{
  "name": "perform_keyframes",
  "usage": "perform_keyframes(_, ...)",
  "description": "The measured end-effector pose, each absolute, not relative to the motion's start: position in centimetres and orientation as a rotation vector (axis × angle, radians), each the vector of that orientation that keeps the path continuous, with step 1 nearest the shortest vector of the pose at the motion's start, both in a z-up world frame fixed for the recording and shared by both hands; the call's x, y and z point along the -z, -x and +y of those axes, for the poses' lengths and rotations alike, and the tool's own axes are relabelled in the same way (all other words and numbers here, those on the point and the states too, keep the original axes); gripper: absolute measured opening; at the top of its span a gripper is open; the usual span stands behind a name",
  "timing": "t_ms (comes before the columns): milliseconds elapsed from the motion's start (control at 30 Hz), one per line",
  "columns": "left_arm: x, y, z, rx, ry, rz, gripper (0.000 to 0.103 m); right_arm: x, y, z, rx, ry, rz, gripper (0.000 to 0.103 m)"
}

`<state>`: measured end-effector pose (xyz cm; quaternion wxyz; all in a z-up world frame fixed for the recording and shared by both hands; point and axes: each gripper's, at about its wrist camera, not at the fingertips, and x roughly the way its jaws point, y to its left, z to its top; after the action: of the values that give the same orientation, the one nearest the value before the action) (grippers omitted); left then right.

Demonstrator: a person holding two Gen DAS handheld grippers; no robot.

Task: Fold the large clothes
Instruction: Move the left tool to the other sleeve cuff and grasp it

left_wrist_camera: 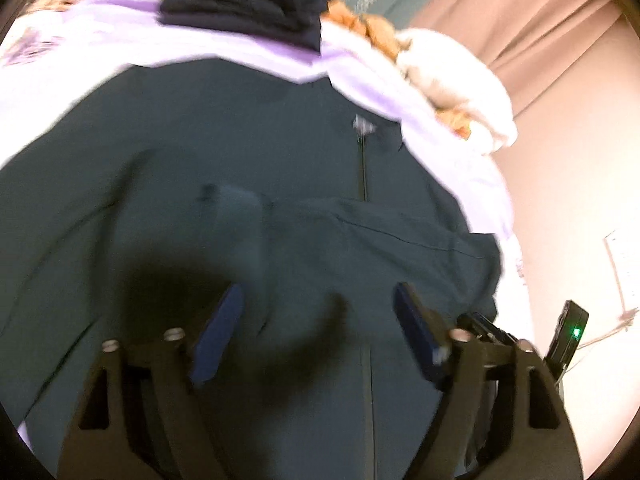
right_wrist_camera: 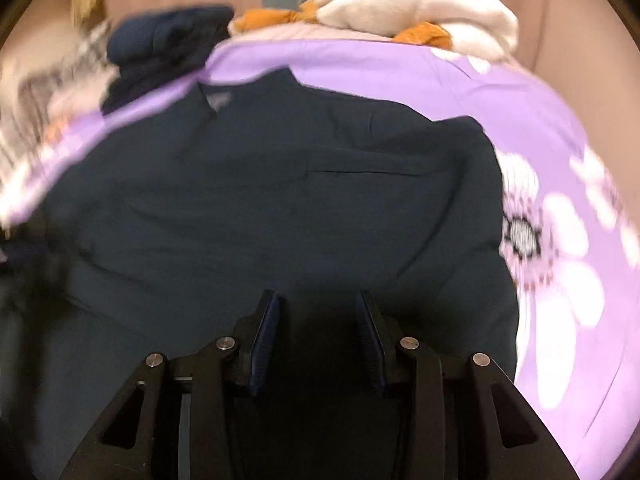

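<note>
A large dark teal zip jacket [left_wrist_camera: 200, 168] lies spread on a lilac flowered bedsheet [left_wrist_camera: 100, 52]. One sleeve is folded across its front [left_wrist_camera: 392, 240], beside the zip. My left gripper [left_wrist_camera: 318, 296] is open and empty just above the jacket's middle. In the right wrist view the same jacket [right_wrist_camera: 280, 184] fills the middle, on the sheet [right_wrist_camera: 540, 128]. My right gripper [right_wrist_camera: 316, 300] is open and empty over the jacket's lower part. Both views are blurred.
A folded navy garment [left_wrist_camera: 248, 0] [right_wrist_camera: 160, 44] lies at the far edge of the sheet. A cream and orange bundle [left_wrist_camera: 452, 80] [right_wrist_camera: 412, 12] lies beside it. Pink curtains [left_wrist_camera: 540, 32] hang behind. A small black device with a green light [left_wrist_camera: 570, 332] sits at the right.
</note>
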<state>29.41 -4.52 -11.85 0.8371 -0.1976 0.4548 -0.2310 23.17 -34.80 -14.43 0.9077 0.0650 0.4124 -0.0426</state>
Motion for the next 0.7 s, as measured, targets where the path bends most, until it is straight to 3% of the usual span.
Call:
perform_keyframes(67,11.1,-25.6,-0.8,0.466,0.467,0.905,0.092,13.1,-21.1,-34.1,0.018,-0.19,0.793,0.055)
perform_keyframes(133,10.8,-22.0,3.0,0.418,0.494,0.871,0.093,11.9,-18.2,-32.6,-0.033,-0.211,0.747,0.06)
perform_keyframes(467,11.5,-5.6,22.9,0.08,0.695,0.748,0.093,12.9,-9.4,-26.0,-0.305,-0.289,0.735,0.06)
perform_keyframes(700,14.1,-3.7,28.4,0.026,0.873,0.738,0.093,13.8,-6.6,-22.8,-0.389,-0.412,0.713,0.061)
